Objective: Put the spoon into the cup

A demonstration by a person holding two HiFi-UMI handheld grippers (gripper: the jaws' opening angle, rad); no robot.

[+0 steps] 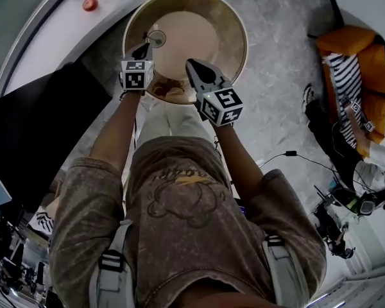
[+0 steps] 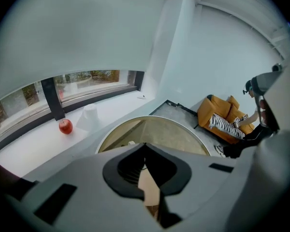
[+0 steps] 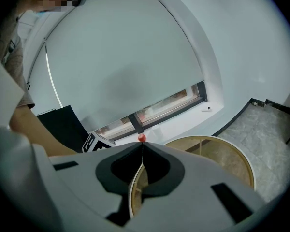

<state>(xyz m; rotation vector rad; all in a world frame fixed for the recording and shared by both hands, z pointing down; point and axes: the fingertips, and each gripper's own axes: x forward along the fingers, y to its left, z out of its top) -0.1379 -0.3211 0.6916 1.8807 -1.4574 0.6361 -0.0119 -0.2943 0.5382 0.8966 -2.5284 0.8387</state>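
Your arms (image 1: 115, 140) reach over the table (image 1: 234, 24); left gripper (image 1: 145, 49) and right gripper (image 1: 192, 66) both have jaws together, empty. The cup (image 1: 156, 38) stands by its left edge, just beside the left gripper.

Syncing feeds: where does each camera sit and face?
Head view: on the head, steeply down at the round gold-rimmed glass table; torso, forearms, left gripper, right gripper.
Left gripper view: on that gripper, past its shut jaws towards the orange armchair.
Right gripper view: on that gripper, past its shut jaws towards the window; forearm.
Shared: table, red apple.
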